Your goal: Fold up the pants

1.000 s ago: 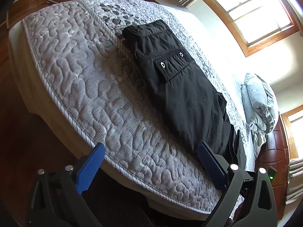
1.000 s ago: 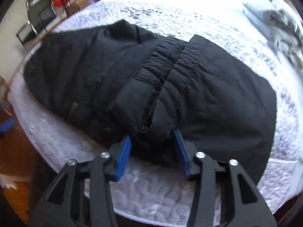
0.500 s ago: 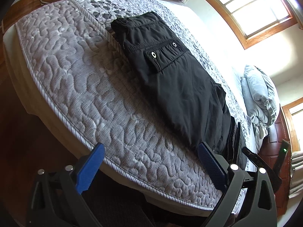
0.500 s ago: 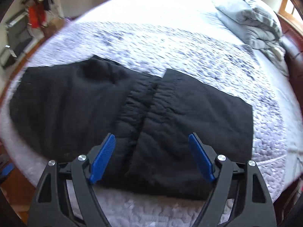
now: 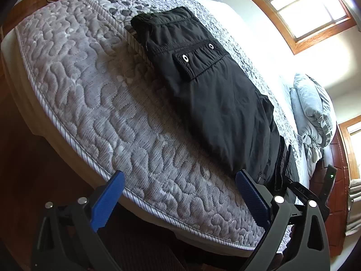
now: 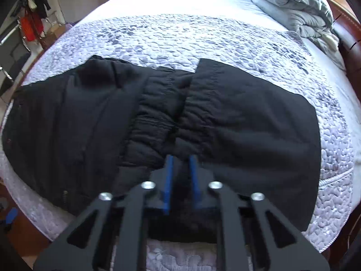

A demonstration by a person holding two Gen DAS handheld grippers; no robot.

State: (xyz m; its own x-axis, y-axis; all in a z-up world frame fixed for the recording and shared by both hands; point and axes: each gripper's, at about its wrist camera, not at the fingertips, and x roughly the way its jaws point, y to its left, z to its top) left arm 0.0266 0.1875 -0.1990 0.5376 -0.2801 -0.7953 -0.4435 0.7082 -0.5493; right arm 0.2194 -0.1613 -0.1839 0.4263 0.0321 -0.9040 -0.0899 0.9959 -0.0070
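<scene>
Nearest, the right claw (image 6: 180,176) pinches the pants (image 6: 248,122) at their near edge; the left claw (image 5: 178,194) gapes wide, empty. The pants lie on the bed (image 5: 90,94), partly folded; another fold probably remains.

A: Do the right gripper's (image 6: 181,164) pads actually bite the black pants (image 6: 248,124)?

B: Hard to say. Dark fabric fills the narrow gap, but black on black hides any contact.

A: And the left wrist view?

B: The pants' (image 5: 214,94) near end disappears behind the left gripper's (image 5: 180,198) right finger.
</scene>
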